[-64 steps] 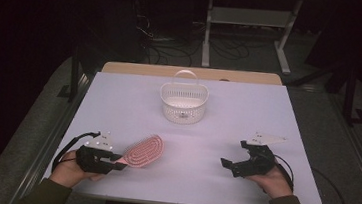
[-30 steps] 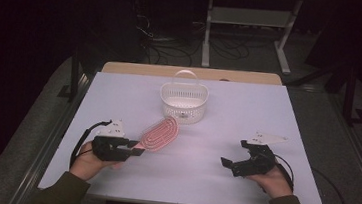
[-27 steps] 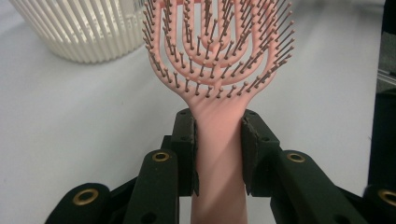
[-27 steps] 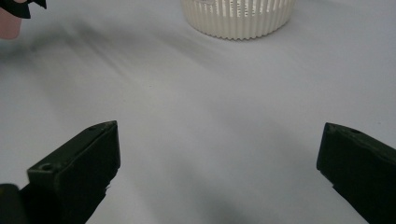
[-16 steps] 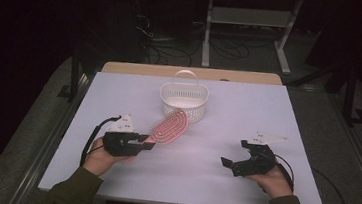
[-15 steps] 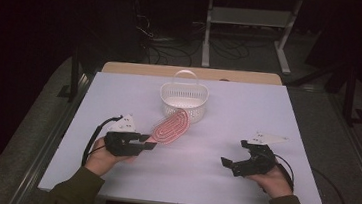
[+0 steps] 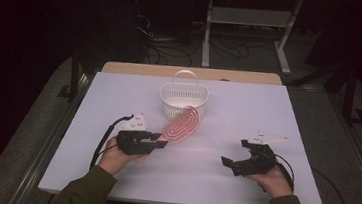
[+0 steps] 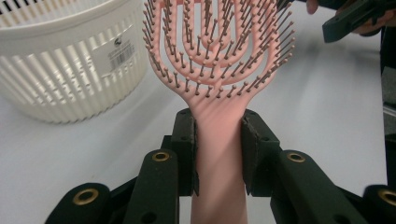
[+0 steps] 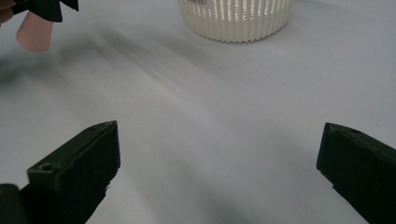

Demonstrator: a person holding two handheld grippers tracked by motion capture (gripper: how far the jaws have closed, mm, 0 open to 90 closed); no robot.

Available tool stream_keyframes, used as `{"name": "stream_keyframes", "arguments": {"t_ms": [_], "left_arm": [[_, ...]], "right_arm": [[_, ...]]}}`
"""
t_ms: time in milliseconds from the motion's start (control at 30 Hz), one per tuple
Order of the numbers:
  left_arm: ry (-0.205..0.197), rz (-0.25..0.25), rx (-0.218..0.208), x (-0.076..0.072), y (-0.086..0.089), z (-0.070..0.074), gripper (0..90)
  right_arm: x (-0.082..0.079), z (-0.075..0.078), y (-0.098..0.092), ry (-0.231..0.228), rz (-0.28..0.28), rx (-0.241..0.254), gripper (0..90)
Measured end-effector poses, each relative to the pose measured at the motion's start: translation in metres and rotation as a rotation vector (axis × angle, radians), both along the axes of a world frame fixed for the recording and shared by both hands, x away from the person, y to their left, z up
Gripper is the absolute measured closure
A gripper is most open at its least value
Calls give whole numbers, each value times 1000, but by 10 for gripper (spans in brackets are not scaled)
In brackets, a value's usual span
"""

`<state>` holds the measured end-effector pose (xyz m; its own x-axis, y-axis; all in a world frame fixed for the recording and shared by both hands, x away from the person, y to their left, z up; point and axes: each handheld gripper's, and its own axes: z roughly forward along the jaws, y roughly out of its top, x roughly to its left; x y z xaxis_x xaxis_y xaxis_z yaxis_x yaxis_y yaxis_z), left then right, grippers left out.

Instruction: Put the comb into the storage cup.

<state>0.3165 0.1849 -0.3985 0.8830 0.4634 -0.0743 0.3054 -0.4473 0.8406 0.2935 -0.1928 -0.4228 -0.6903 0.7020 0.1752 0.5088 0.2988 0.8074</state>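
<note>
Pink hairbrush (image 8: 219, 70) clamped by its handle in the left tongs (image 8: 218, 140).
Its bristled head reaches ahead of those tongs to the white basket (image 7: 183, 98); the right tongs (image 9: 219, 172) gape wide, empty, low over the table (image 7: 268, 110).

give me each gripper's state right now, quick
left gripper: shut on the pink hairbrush handle.
right gripper: open, holding nothing, jaws wide apart.

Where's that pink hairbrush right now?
The pink hairbrush is held by its handle in the left gripper, left of the table's centre in the high view, its bristled head beside the white basket.
</note>
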Motion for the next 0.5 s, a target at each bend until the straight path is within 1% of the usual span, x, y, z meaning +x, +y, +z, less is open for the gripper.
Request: {"name": "stream_keyframes", "arguments": {"t_ms": [100, 300, 400, 500], "left_arm": [[-4, -1, -6, 1, -6, -1, 703], [-11, 8, -38, 2, -14, -6, 703], [-14, 13, -28, 4, -17, -10, 703], [-9, 19, -33, 4, -17, -13, 703]], "right_arm": [[0, 0, 0, 0, 2, -1, 0], [0, 0, -1, 1, -2, 7, 0], [-1, 1, 0, -2, 0, 6, 0], [-2, 1, 0, -5, 1, 2, 0]]}}
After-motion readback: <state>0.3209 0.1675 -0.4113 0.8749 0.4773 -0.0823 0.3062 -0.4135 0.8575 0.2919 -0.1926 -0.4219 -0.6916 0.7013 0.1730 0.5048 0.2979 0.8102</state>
